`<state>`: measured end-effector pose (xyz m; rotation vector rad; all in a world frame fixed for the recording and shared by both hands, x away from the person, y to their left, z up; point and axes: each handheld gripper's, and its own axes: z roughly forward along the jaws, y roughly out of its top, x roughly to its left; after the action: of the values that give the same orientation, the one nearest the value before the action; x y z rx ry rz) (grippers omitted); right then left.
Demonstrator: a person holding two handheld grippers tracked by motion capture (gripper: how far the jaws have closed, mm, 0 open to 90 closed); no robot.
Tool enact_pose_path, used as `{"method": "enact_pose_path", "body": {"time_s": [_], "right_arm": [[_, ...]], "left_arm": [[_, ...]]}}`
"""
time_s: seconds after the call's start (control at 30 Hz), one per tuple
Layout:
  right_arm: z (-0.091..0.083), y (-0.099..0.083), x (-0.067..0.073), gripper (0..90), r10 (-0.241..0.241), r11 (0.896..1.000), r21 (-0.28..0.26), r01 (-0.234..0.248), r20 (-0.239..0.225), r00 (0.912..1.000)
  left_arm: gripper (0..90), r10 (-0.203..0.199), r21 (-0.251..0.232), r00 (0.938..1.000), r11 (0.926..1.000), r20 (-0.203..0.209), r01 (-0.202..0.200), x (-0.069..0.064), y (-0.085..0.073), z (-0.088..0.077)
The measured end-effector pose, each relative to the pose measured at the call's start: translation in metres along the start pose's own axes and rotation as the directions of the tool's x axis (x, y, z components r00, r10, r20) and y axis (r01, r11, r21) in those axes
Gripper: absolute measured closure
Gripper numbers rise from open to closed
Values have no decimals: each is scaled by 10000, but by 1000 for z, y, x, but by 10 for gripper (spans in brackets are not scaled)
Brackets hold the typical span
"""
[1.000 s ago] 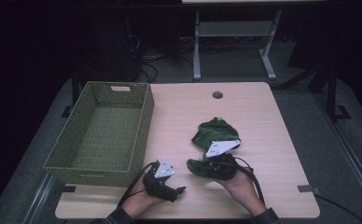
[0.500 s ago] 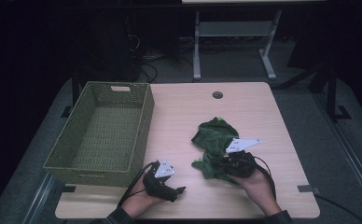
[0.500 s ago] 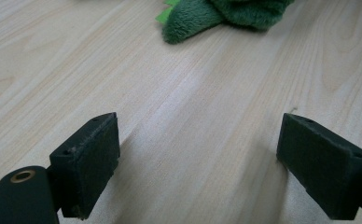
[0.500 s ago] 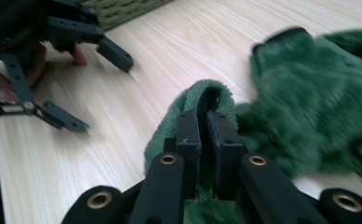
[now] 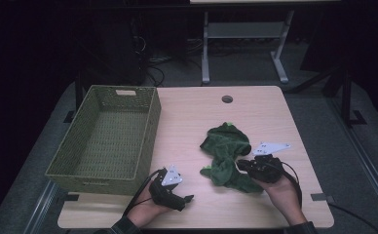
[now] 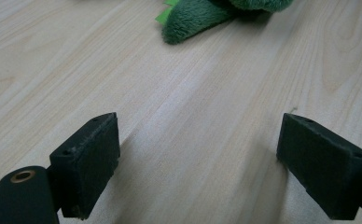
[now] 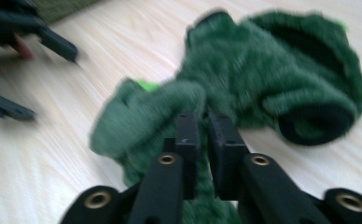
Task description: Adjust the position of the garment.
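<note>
Pinching the green plush toy (image 5: 227, 155) near the bench's (image 5: 192, 117) front right corner, my right tongs (image 7: 201, 122) stay clenched on it while my left tongs (image 6: 195, 154) gape empty by the basket (image 5: 104, 134).

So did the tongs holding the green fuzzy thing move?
Yes. The right tongs slid right, away from the basket, dragging the green plush cloth toward the table's right edge.

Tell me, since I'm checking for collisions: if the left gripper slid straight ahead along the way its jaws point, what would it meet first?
Probably the green plush toy. The left gripper, jaws open, has bare table ahead, then the toy's near end, though depth is uncertain.
</note>
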<state>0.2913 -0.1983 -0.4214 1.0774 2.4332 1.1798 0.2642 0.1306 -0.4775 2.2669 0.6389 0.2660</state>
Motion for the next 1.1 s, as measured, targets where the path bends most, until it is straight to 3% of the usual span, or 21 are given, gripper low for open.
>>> {"method": "enact_pose_path", "body": {"time_s": [0.17, 0.3, 0.37, 0.6, 0.7, 0.9, 1.1], "right_arm": [[7, 7, 6, 889, -289, 9992, -308, 273, -559, 9980], [27, 6, 5, 892, -210, 9995, 229, 228, -744, 9970], [42, 2, 6, 892, -214, 9951, 948, 288, -788, 9967], [55, -2, 4, 890, -171, 9891, 1446, 276, -735, 9972], [49, 0, 4, 852, -266, 9907, 1315, 347, -623, 9977], [18, 1, -1, 794, -228, 9985, 480, 252, -507, 9985], [-4, -10, -9, 730, -273, 9988, 393, 291, -456, 9986]], "left_arm": [[125, -37, -45, 10000, 10000, -5, 37, 0, 0, 0], [125, 36, 2, 10000, 10000, -16, -36, 0, 0, 0], [125, 34, 1, 10000, 10000, -13, -34, 0, 0, 0], [125, 7, 1, 10000, 10000, -1, -7, 0, 0, 0], [125, 40, -2, 10000, 10000, -15, -40, 0, 0, 0], [125, 5, -2, 10000, 10000, -3, -5, 0, 0, 0], [126, 6, -3, 10000, 10000, 2, -6, 0, 0, 0]]}}
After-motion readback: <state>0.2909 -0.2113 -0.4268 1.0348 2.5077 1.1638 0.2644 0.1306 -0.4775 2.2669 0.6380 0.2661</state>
